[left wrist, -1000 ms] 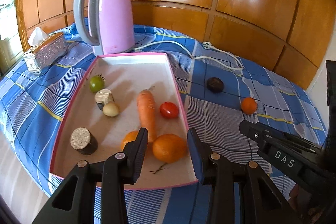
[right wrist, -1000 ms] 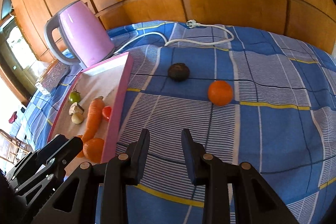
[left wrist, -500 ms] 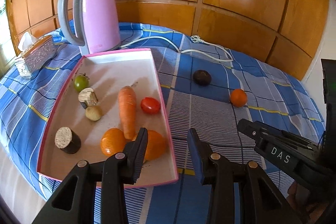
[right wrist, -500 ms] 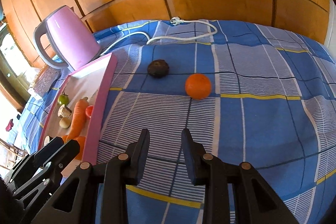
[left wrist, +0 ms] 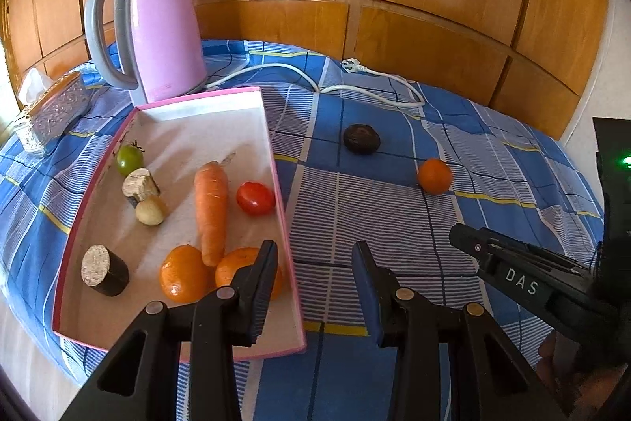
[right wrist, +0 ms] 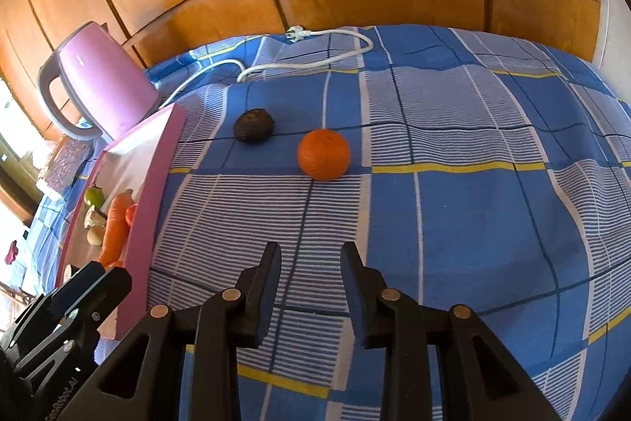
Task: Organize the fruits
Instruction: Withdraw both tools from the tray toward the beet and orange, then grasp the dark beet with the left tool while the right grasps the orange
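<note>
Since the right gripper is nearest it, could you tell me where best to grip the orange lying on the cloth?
Grip the orange across its widest middle, coming from the near side: it is round, stands apart, and the open right gripper already faces it.

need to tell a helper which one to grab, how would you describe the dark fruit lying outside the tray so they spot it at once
Start at the pink kettle at the back of the blue checked cloth, then look right past the pink-rimmed tray to the open cloth. Two round things lie there, apart: the dark fruit is the one nearer the white cord. It is blackish-brown and dull, while its neighbour is a bright orange.
</note>
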`<state>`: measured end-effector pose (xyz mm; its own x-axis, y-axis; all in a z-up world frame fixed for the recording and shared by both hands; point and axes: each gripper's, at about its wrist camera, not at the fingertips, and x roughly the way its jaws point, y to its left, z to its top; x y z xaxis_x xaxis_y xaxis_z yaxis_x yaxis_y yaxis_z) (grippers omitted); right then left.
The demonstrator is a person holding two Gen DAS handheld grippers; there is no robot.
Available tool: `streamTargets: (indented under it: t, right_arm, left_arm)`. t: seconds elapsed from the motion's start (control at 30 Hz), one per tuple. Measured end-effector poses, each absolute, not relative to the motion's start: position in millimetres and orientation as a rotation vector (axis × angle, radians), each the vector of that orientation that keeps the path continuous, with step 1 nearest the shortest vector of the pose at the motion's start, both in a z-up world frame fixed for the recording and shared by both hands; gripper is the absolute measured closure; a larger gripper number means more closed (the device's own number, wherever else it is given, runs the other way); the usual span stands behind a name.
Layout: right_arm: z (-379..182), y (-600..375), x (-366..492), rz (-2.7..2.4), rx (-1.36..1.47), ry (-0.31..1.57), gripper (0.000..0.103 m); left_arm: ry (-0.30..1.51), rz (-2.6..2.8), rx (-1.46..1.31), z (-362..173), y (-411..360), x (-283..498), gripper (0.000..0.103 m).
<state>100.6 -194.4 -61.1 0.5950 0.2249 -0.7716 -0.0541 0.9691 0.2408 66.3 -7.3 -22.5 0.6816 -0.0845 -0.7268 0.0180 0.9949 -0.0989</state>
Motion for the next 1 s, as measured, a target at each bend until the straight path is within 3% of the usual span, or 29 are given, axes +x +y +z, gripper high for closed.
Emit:
streamTargets:
  t: [0.33,1.0]
  right_arm:
    - [-61.2,-191.5,122.3,0.169,0.168,0.907,0.072]
    - [-68.9,-186.1,184.9,0.127,0.133,0.916,0.062]
  left_arm:
    - [0.828,-0.078,-0.091,-24.7,-13.1,75.9,0.063]
    - [0.852,-0.116,-0.103,-30.4,-24.2,103.0,0.063]
